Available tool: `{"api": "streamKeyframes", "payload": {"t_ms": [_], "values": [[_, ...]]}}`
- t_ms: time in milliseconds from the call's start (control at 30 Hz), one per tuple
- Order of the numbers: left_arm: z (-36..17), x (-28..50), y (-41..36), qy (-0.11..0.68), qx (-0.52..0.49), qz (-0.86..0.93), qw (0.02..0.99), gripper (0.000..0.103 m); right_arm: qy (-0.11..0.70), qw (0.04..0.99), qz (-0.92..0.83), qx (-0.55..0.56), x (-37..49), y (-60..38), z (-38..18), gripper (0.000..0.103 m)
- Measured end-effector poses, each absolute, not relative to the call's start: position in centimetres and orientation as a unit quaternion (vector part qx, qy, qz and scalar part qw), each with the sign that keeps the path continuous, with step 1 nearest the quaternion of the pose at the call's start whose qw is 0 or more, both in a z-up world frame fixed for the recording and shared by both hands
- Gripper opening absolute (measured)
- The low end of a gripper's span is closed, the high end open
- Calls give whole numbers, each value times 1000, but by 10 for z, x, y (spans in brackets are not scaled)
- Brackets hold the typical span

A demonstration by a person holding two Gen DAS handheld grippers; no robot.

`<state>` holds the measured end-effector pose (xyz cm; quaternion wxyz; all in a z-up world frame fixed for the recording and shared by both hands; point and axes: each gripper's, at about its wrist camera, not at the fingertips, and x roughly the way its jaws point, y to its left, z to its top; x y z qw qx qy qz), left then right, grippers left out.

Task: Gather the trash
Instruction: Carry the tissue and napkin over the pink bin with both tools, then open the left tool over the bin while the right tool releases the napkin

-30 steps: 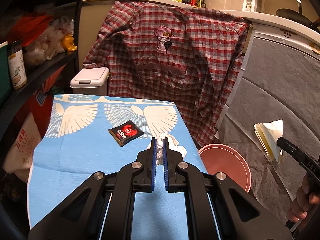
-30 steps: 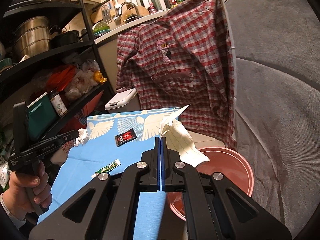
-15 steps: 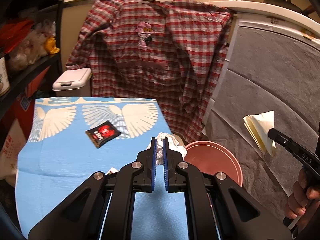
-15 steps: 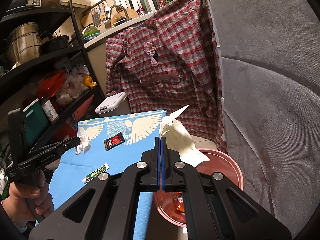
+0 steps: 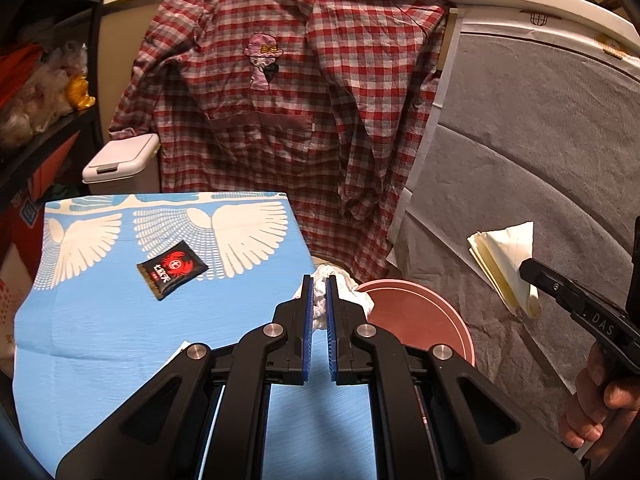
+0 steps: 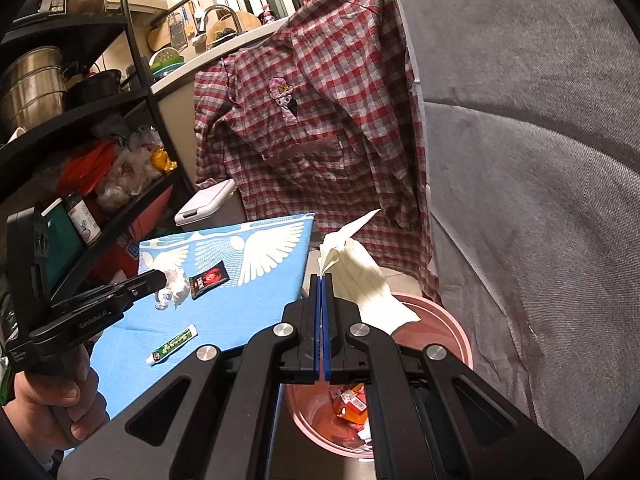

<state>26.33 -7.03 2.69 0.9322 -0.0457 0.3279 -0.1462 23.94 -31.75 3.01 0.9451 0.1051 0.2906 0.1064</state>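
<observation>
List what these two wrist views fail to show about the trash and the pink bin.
- Pink bin: right wrist view, its contents partly hidden by the right gripper and the folded paper; left wrist view shows only the rim.
- Green tube: left wrist view, almost all behind the left gripper.
- Black sachet: print too small to read.

— What trash is off the table?
— A crumpled white tissue (image 5: 320,300), pinched and held at the table's edge beside the bin, and a folded cream paper (image 6: 360,276), held up over the pink bin (image 6: 452,328).
— And left lying?
— A black sachet with a red crab print (image 5: 173,269), flat on the blue cloth, and a small green-and-white tube (image 6: 172,345) nearer its front edge.
— The bin?
— Round, open, with orange wrappers inside.
</observation>
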Motion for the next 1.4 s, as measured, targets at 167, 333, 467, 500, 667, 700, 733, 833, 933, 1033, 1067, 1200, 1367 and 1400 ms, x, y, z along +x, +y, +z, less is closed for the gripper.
{"api": "streamKeyframes", "payload": {"t_ms": [167, 333, 467, 500, 667, 700, 733, 833, 933, 1033, 1067, 1200, 1367, 1400], "values": [[21, 267, -83, 334, -40, -154, 929, 6, 298, 943, 98, 108, 242, -325, 27, 1], [14, 271, -97, 346, -35, -167, 923, 6, 311, 940, 91, 110, 246, -331, 21, 1], [10, 272, -110, 353, -35, -178, 918, 6, 317, 938, 87, 109, 248, -332, 18, 1], [9, 271, -113, 354, -35, -180, 917, 6, 319, 938, 87, 110, 248, -333, 18, 1], [4, 273, -131, 361, -30, -192, 912, 6, 323, 936, 84, 114, 250, -336, 15, 1], [3, 274, -133, 361, -29, -194, 912, 6, 323, 936, 84, 115, 250, -336, 15, 1], [2, 275, -136, 363, -29, -196, 911, 6, 323, 936, 84, 115, 251, -337, 15, 1], [-1, 277, -142, 367, -27, -201, 908, 6, 323, 936, 83, 114, 251, -337, 15, 1], [-3, 280, -147, 374, -28, -209, 903, 7, 327, 935, 80, 115, 252, -337, 14, 5], [-4, 280, -149, 379, -32, -211, 901, 26, 339, 930, 76, 118, 256, -338, 8, 20], [-3, 279, -148, 376, -32, -211, 902, 31, 339, 930, 74, 118, 256, -339, 8, 25], [-1, 278, -140, 374, -31, -208, 903, 31, 336, 931, 73, 118, 255, -338, 9, 29], [3, 274, -117, 367, -30, -196, 909, 31, 331, 933, 76, 116, 253, -333, 11, 29], [5, 273, -111, 365, -31, -193, 910, 31, 331, 933, 77, 116, 253, -332, 11, 29]]}}
